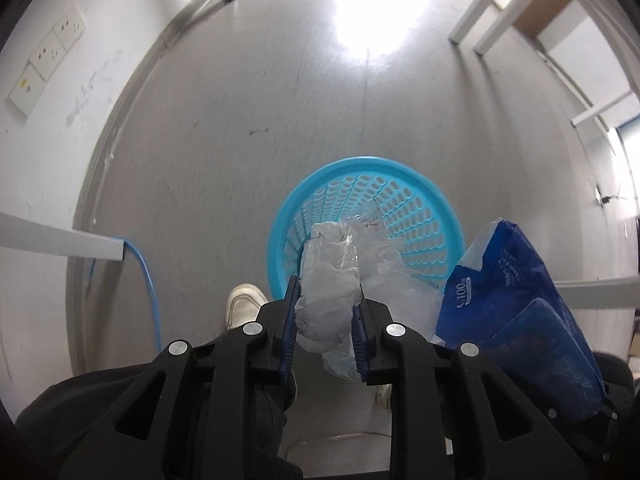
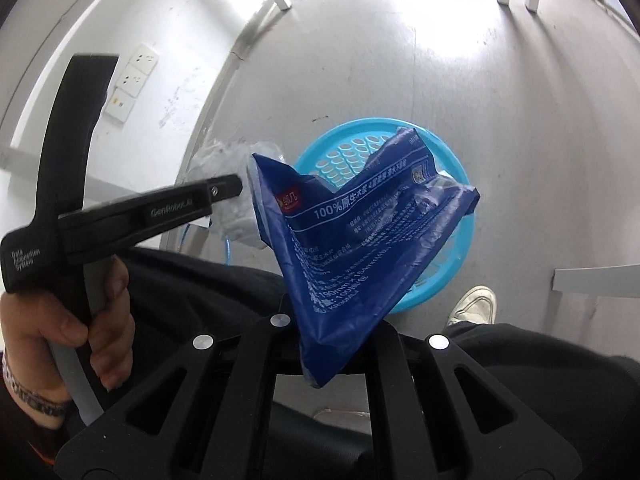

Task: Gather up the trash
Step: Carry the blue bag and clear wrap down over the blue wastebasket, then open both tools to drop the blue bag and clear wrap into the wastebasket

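Left wrist view: the left gripper is pointing steeply down, its jaws narrow and clamping a crumpled clear plastic bag between the blue pads. The wad is hanging right above the near rim of the blue perforated wastebasket, which is standing on the grey floor. What shows of the basket's inside past the bag is looking bare, though the bag is hiding part of it. To the right, the blue tissue wrapper is hanging just beside the basket. A white shoe is planted near the basket's left side.

Right wrist view: the right gripper is pinching the lower end of the blue tissue wrapper, jaws fully closed on it. The wrapper is sticking up across the view and covering much of the wastebasket behind it. The person's hand is gripping the handle of the left gripper, with the clear bag blurred at its tip.

Progress, as a judgement: both pieces are picked up and carried to the bin, neither is dropped in yet. Left to do: bring each over the opening and release. No other litter is showing on the visible floor.
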`<state>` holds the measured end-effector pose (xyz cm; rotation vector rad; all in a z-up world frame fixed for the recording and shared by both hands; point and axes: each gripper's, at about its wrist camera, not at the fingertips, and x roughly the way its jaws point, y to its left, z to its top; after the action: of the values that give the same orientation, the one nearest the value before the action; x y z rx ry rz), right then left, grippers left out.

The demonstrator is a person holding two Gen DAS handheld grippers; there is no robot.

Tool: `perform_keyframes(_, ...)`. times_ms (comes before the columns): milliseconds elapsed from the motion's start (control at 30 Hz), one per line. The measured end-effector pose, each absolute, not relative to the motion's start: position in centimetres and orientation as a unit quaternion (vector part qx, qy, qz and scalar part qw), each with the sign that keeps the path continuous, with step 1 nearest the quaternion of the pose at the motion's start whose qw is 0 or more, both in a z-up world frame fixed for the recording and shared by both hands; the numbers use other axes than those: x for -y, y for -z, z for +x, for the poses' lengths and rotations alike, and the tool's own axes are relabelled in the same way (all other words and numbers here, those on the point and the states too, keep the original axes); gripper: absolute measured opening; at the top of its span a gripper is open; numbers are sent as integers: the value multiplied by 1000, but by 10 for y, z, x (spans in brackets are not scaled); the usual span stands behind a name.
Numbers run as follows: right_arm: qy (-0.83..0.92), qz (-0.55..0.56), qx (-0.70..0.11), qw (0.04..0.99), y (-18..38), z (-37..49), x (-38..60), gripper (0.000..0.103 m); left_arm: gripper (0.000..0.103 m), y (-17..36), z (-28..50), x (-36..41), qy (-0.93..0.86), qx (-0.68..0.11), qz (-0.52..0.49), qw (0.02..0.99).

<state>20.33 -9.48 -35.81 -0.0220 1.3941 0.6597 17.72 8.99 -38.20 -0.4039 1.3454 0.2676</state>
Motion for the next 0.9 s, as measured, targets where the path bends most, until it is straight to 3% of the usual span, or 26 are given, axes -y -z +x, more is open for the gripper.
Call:
perform_keyframes(133,-288,3,-640,713,372,219,95,2,23,391,184,-90,-122,-623,-185,750)
perform_keyframes(233,-287,14,-649,704,381,228,97,5,28,393,187,-88,-111,-623,-192,750)
perform_keyframes(300,-282,22,-649,707,384,230,99,8,52,393,190,-90,-103,-615,-197,757)
perform_keyframes(333,-280,25,-650,706,386,231,99,16,60,390,189,-90,-107,-608,-190,763)
perform_keyframes(433,-274,27,-649,710,385,230,102,37,59,388,188,-87,-112,-608,-185,764)
perform_keyframes(667,-274,13,-629,727,372,220,104,38,59,368,169,-85,-109,-593,-202,772)
perform_keyframes(900,-278,-22,-561,780,325,196,117,46,59,342,141,-76,-117,-573,-187,789)
